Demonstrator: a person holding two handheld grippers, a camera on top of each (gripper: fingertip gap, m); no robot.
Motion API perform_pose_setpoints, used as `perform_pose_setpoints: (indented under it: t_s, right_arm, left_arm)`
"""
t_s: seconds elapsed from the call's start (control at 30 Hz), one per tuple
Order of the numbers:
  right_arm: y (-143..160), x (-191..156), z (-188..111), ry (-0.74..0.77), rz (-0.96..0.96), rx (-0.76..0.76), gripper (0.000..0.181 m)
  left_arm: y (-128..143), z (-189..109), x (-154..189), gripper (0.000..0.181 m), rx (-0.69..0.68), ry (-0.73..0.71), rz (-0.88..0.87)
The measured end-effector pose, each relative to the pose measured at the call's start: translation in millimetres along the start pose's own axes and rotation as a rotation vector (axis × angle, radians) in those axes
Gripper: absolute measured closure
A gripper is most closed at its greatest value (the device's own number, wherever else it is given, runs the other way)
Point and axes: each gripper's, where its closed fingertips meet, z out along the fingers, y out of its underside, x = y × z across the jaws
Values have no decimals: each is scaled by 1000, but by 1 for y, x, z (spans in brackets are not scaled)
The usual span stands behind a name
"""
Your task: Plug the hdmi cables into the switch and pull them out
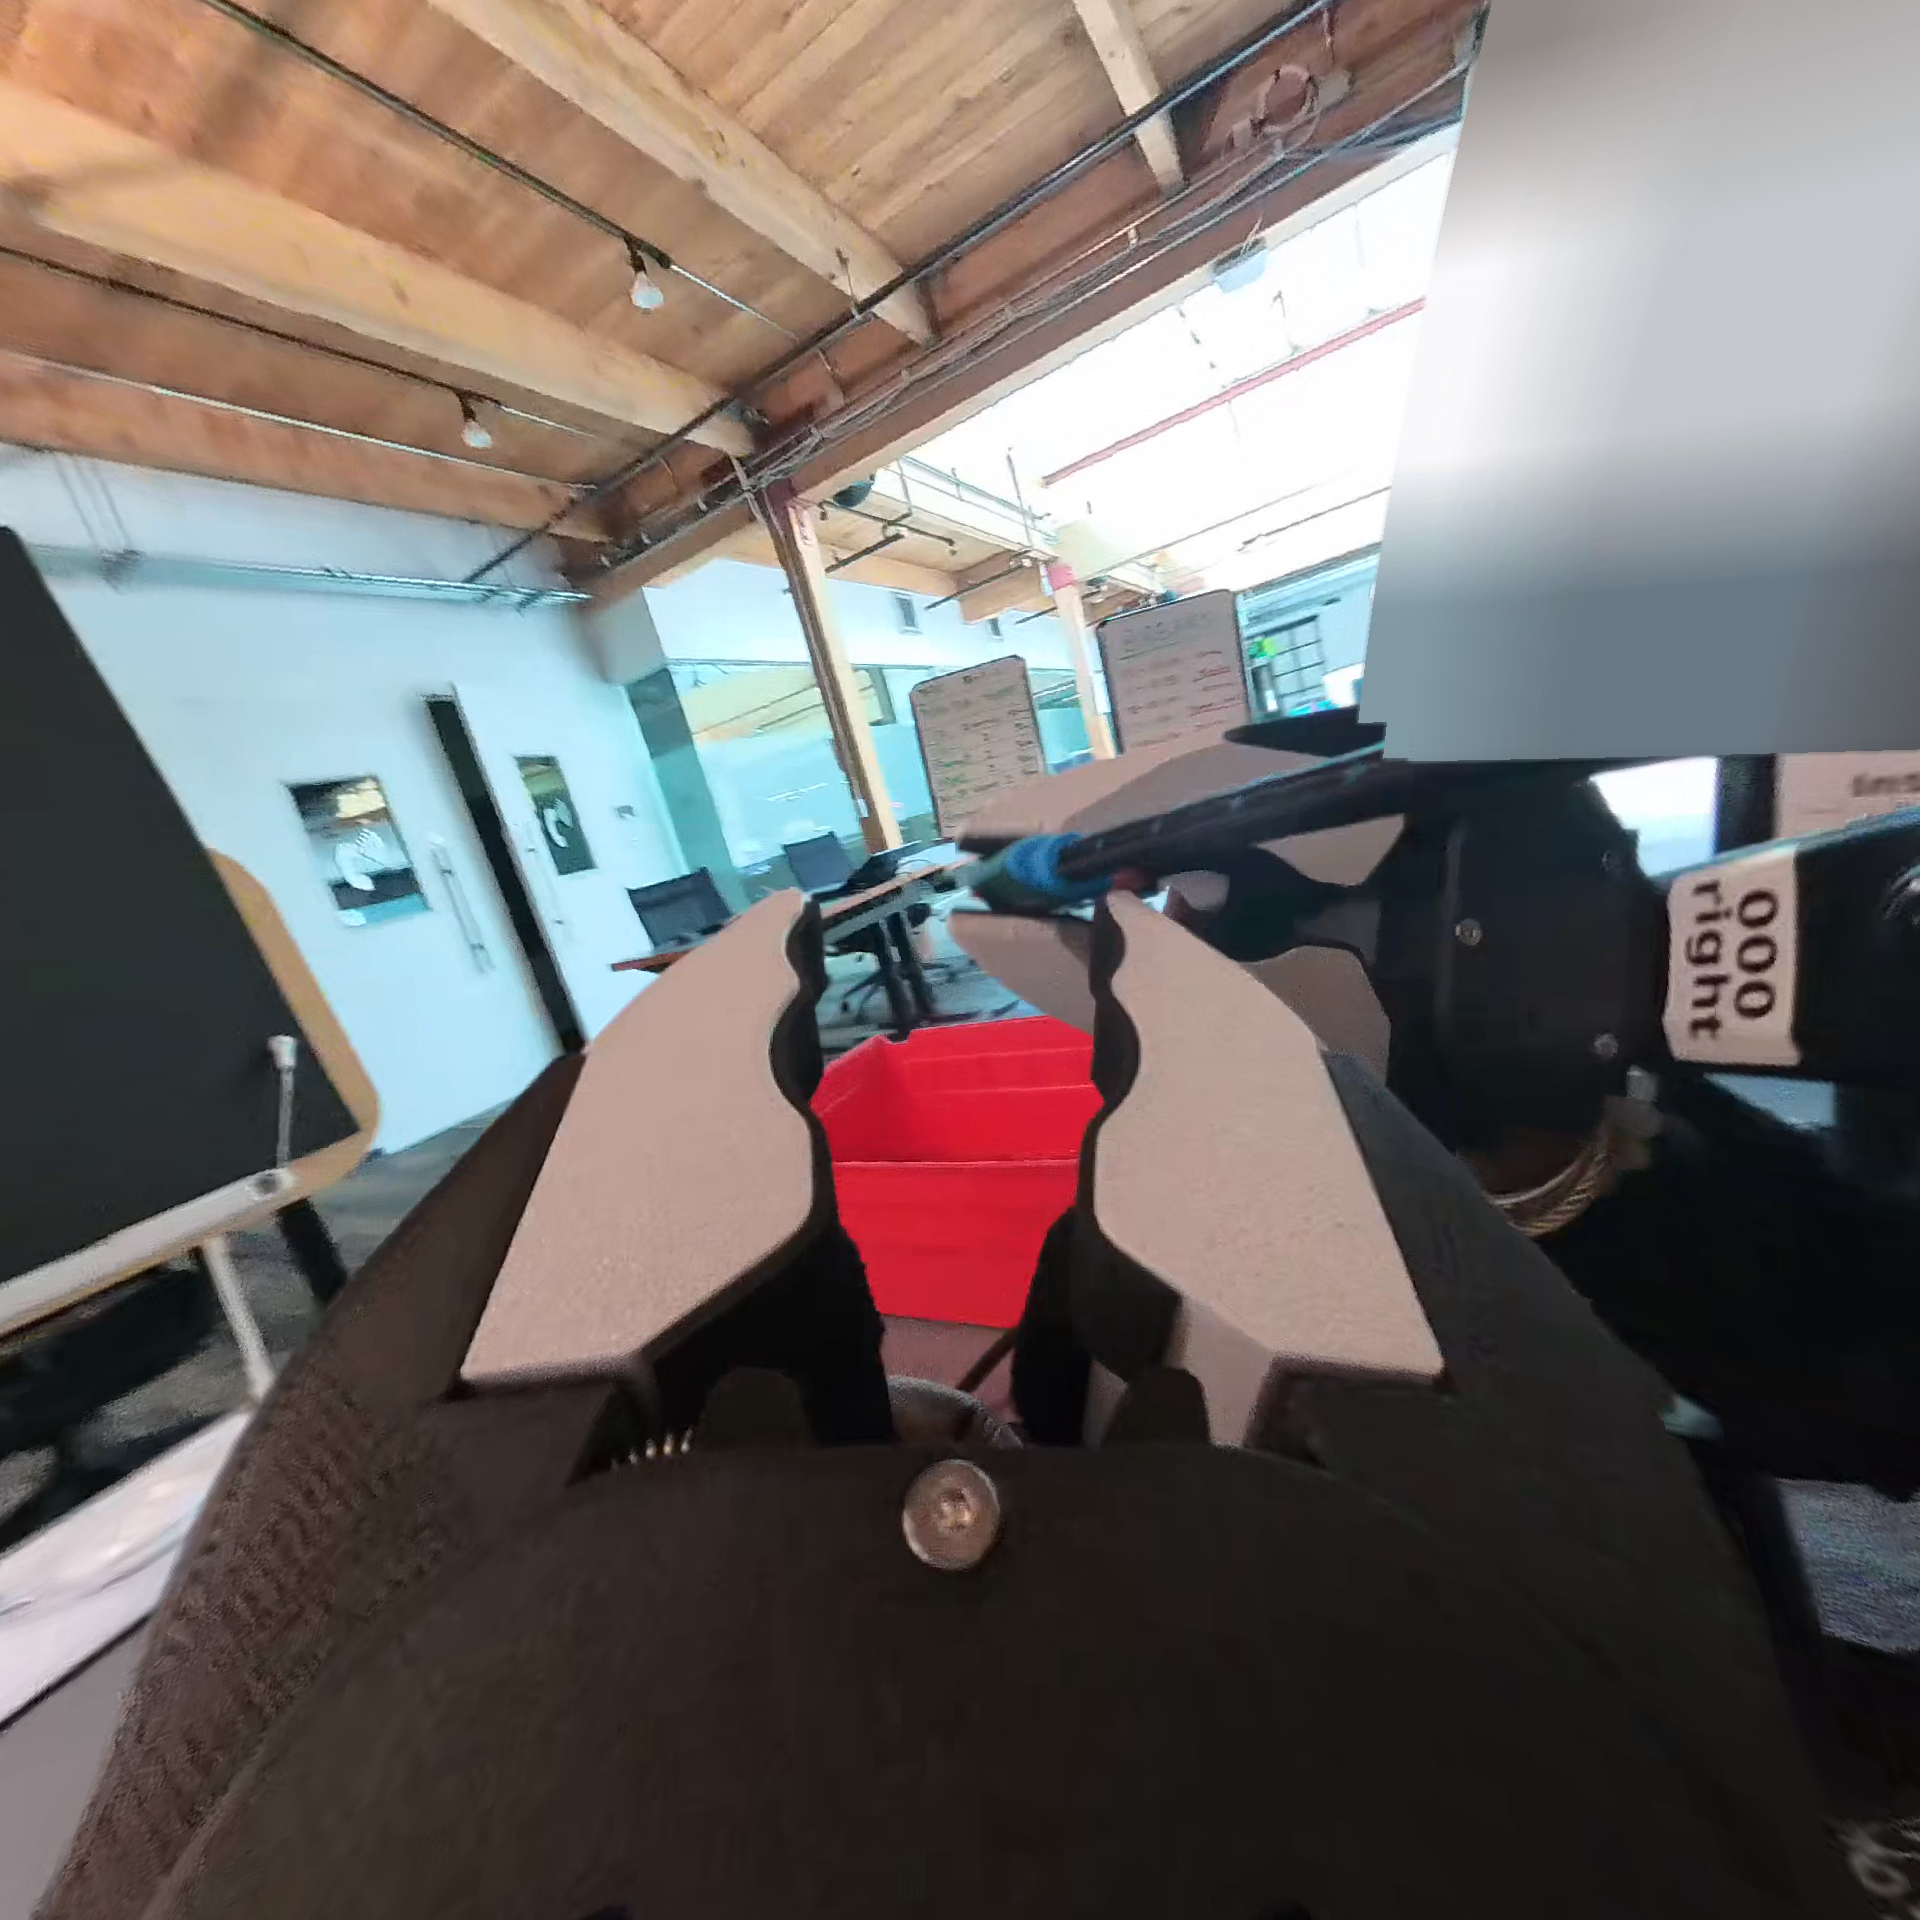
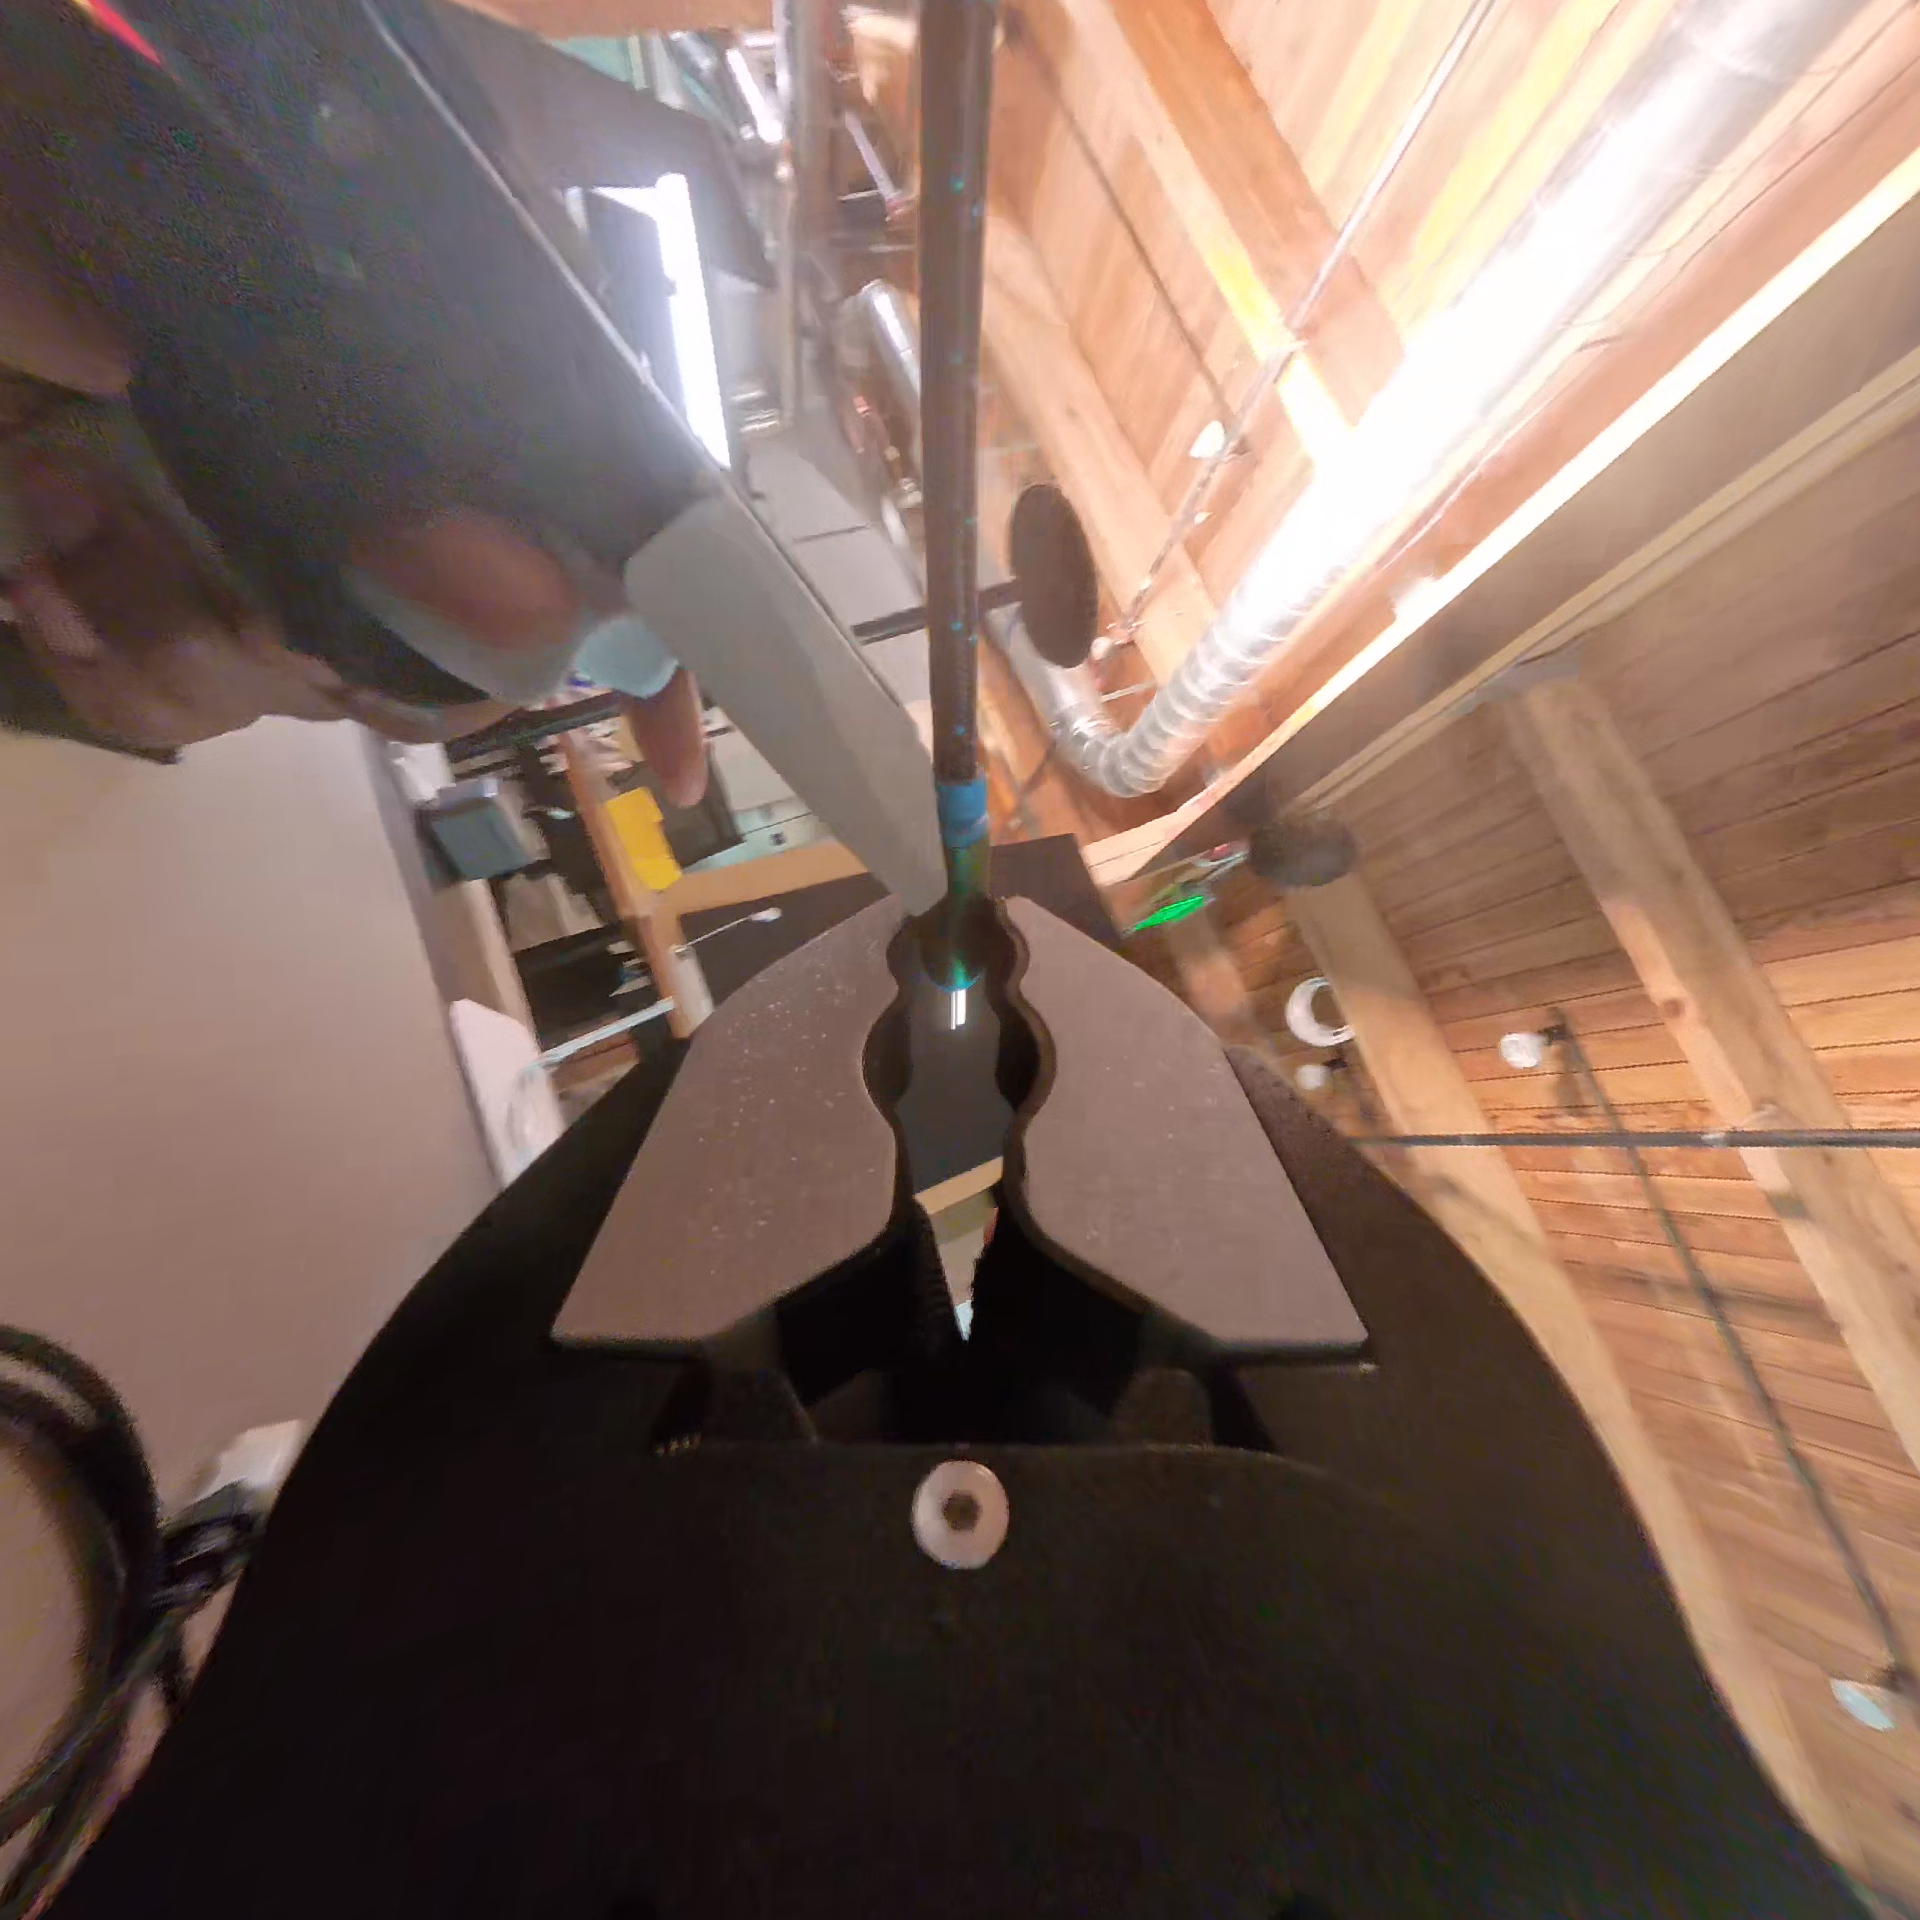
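My right gripper point(image 2: 956, 920) is shut on a black braided HDMI cable point(image 2: 954, 520) with a blue band, gripping it at the plug end. The cable runs straight away from the fingertips. In the left wrist view the right gripper point(image 1: 977, 873) comes in from the right and holds the cable's blue-banded end point(image 1: 1049, 862) just beyond my left fingertips. My left gripper point(image 1: 948, 925) is open and empty, with its jaws apart. One of its grey fingers point(image 2: 790, 707) shows next to the cable in the right wrist view. The switch is not in view.
A red bin point(image 1: 956, 1153) sits below, seen between my left fingers. A black panel with a wooden edge point(image 1: 125, 935) stands at the left. Desks and chairs point(image 1: 810, 904) are far behind. A person's hand point(image 2: 312, 582) holds the left gripper.
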Motion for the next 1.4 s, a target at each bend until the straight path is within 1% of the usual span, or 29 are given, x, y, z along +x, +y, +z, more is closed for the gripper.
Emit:
perform_pose_setpoints:
  t_s: [0.03,0.1,0.17,0.23,0.27,0.33,0.4,0.47,0.5,0.6,0.7,0.73,0.77,0.83,0.9,0.97,1.0,1.07,1.1,1.2,1.3,1.4]
  right_arm:
    - [4,-6,2,-53,45,-18,170]
    - [10,-24,3,-217,191,-40,170]
    - [12,-51,-2,-454,398,-57,169]
    - [3,-75,-14,-722,644,-30,169]
    - [-2,-80,-19,-819,755,-9,170]
    - [-4,-86,-24,-936,916,-1,169]
    - [-4,-88,-27,-1019,1052,12,169]
    - [-3,-84,-21,-1009,1139,63,169]
    - [-2,-80,-18,-970,1135,99,168]
    - [-2,-66,-7,-771,1001,161,156]
    - [1,-44,5,-471,826,154,149]
    - [-3,-42,6,-423,793,155,147]
    - [-8,-45,6,-420,776,147,144]
    - [-18,-56,7,-438,772,108,139]
    - [-26,-61,10,-403,796,80,139]
    - [-29,-64,15,-362,891,46,142]
    - [-32,-66,16,-362,945,53,148]
    - [-33,-65,18,-348,1062,78,151]
    - [-35,-65,18,-370,1107,96,155]
    - [-34,-66,17,-414,1171,105,156]
    - [-36,-66,15,-443,1183,104,162]
    - [-38,-62,13,-448,1166,125,163]
  left_arm:
    - [2,0,-1,135,-16,-12,29]
    - [7,0,-2,136,-44,-12,75]
    - [15,-1,0,136,-88,30,63]
    - [28,-2,8,138,-165,130,-25]
    - [33,-2,14,146,-187,188,-87]
    - [34,-2,21,179,-183,264,-213]
    - [35,0,20,181,-180,262,-336]
    - [33,3,9,181,-145,213,-475]
    - [31,4,2,181,-113,181,-551]
    - [22,1,-21,181,14,89,-768]
    - [13,-6,-40,179,137,7,-933]
    - [11,-9,-44,180,163,-13,-964]
    - [9,-11,-47,181,189,-34,-981]
    - [6,-15,-54,181,235,-82,-978]
    - [3,-20,-60,181,278,-126,-936]
    - [-3,-24,-64,181,337,-143,-913]
    - [-5,-26,-64,181,360,-140,-906]
    - [-9,-26,-61,181,390,-128,-877]
    - [-10,-25,-59,181,390,-117,-856]
    - [-13,-23,-53,181,387,-112,-785]
    - [-19,-23,-46,181,396,-129,-683]
    - [-26,-22,-38,181,388,-146,-542]
